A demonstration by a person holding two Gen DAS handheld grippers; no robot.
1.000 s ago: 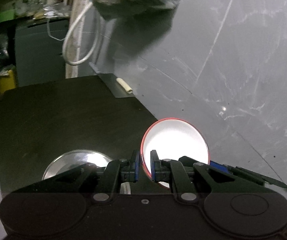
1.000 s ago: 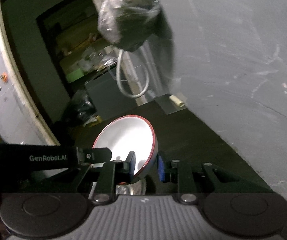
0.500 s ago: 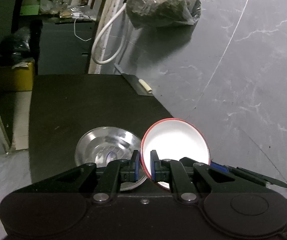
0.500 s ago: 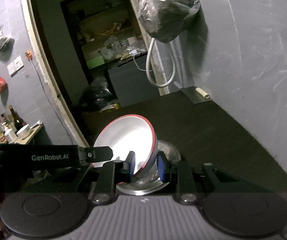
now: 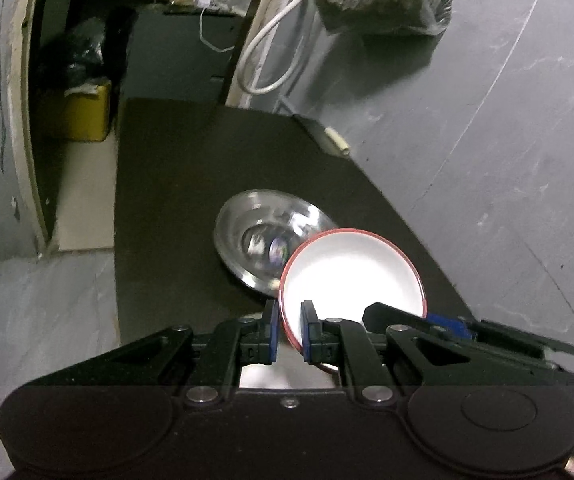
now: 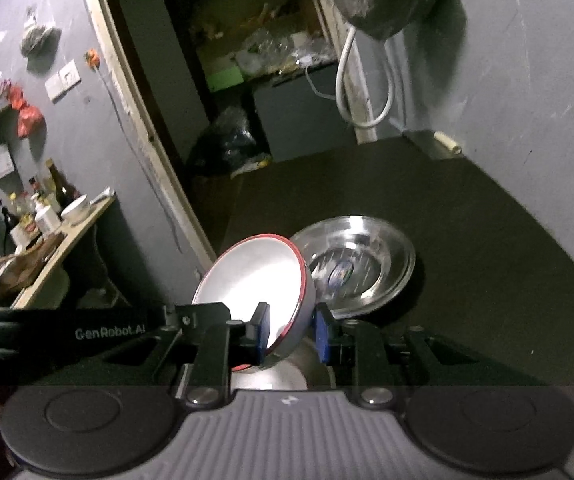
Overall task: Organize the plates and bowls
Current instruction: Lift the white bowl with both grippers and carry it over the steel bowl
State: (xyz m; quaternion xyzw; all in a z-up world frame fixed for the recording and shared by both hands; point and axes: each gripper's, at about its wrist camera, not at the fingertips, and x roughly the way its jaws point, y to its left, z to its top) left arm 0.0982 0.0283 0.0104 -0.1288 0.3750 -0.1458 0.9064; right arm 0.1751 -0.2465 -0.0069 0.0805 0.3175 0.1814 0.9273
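The bowl point(image 5: 351, 272) is white inside with a thin red rim and a pale grey outer wall, lit so brightly that its inner surface is washed out. It is round, so it has no long axis of its own. It is held tilted rather than level: in the right wrist view point(image 6: 257, 276) its mouth faces up and to the left, with the rim's high side away from the camera.

The left gripper point(image 5: 289, 330) has its two blue-padded fingers point(image 5: 271, 330) clamped on the near rim of the bowl, one inside and one outside. The right gripper point(image 6: 293, 330) is likewise closed on the bowl's wall, one pad inside and one against the grey outside.

The bowl sits above the near part of the dark bench point(image 5: 175, 184), close to the edge that runs along the grey wall point(image 5: 507, 140). Just beyond it on the bench stands a shiny steel bowl point(image 5: 261, 240), upright and mouth up; the white bowl's rim overlaps it in both views point(image 6: 363, 256), and whether they touch cannot be told.
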